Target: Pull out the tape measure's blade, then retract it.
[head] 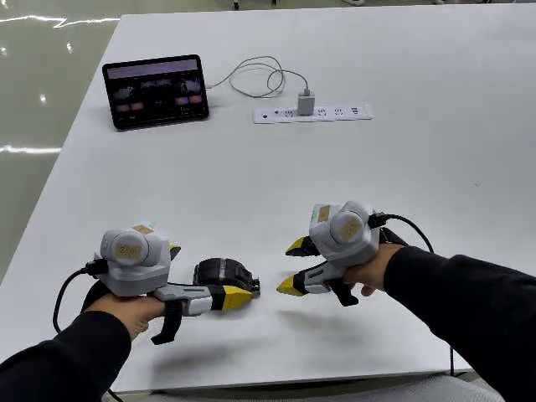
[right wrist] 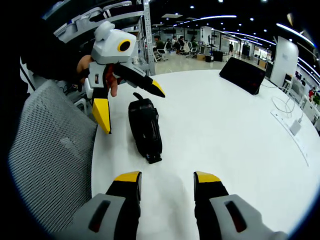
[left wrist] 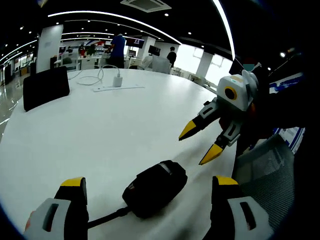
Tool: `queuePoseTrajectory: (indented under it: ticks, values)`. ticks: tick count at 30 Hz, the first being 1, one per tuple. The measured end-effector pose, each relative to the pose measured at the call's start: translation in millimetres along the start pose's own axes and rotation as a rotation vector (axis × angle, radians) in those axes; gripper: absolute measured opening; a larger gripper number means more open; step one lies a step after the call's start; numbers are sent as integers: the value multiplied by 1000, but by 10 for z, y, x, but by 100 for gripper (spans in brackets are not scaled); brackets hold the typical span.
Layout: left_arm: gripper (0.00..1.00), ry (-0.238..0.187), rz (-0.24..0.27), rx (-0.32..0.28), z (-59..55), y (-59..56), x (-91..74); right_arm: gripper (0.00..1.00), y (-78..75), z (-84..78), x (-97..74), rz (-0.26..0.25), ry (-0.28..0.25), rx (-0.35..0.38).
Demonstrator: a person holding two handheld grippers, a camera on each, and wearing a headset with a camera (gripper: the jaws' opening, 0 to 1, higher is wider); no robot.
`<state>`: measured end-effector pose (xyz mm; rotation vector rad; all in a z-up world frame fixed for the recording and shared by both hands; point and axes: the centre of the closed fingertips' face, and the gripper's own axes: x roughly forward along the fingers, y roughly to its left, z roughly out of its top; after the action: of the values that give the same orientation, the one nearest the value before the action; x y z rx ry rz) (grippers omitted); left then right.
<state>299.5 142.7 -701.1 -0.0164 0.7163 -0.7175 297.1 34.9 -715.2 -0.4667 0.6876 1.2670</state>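
A black tape measure (head: pixel 224 272) lies on the white table (head: pixel 352 184) near its front edge, and no blade is drawn out of it. My left gripper (head: pixel 205 273) is open, its yellow-tipped jaws standing on either side of the case without touching it. In the left gripper view the tape measure (left wrist: pixel 155 187) lies between my left gripper's (left wrist: pixel 150 182) jaws, a thin black strap trailing from it. My right gripper (head: pixel 293 266) is open and hangs a short way right of the case, pointing at it. The right gripper view has my right gripper (right wrist: pixel 166 176) facing the tape measure (right wrist: pixel 145 127) and the left gripper (right wrist: pixel 132 110).
A dark tablet (head: pixel 157 90) stands at the back left of the table. A white power strip (head: pixel 311 112) with a charger and a looped cable lies behind the work. A grey mesh chair (right wrist: pixel 50 165) is at the table's front edge.
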Motion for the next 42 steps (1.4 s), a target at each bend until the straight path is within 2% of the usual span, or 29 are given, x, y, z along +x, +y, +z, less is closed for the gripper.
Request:
queuePoseTrajectory:
  ticks: [2, 7, 10, 14, 19, 21, 28, 33, 35, 42]
  values:
    - [100, 37, 15, 8, -61, 30, -24, 40, -16, -28, -46, -12, -10, 14]
    - [100, 8, -11, 29, -20, -1, -111, 45, 3, -127, -192, -28, -25, 30]
    - [100, 1, -20, 32, 0, 42, -133, 48, -7, -182, -279, -48, -30, 38]
    - [100, 7, -31, 49, -14, 15, -169, 52, -37, -264, -397, -76, -35, 57]
    - [100, 22, -21, 68, -54, 51, -243, 57, -64, -358, -565, -106, -37, 64]
    - [100, 28, -6, 76, -87, 107, -269, 58, -78, -409, -641, -117, -39, 78]
    - [100, 6, 6, 46, -143, 174, -397, 62, -129, -594, -892, -172, -35, 100]
    - [100, -18, 14, 44, -129, 190, -471, 65, -173, -739, -1050, -211, -39, 126]
    - [100, -16, 15, 30, -141, 208, -498, 68, -179, -779, -1112, -220, -46, 142]
    - [100, -11, 31, 36, -157, 261, -576, 76, -193, -929, -1274, -238, -53, 179]
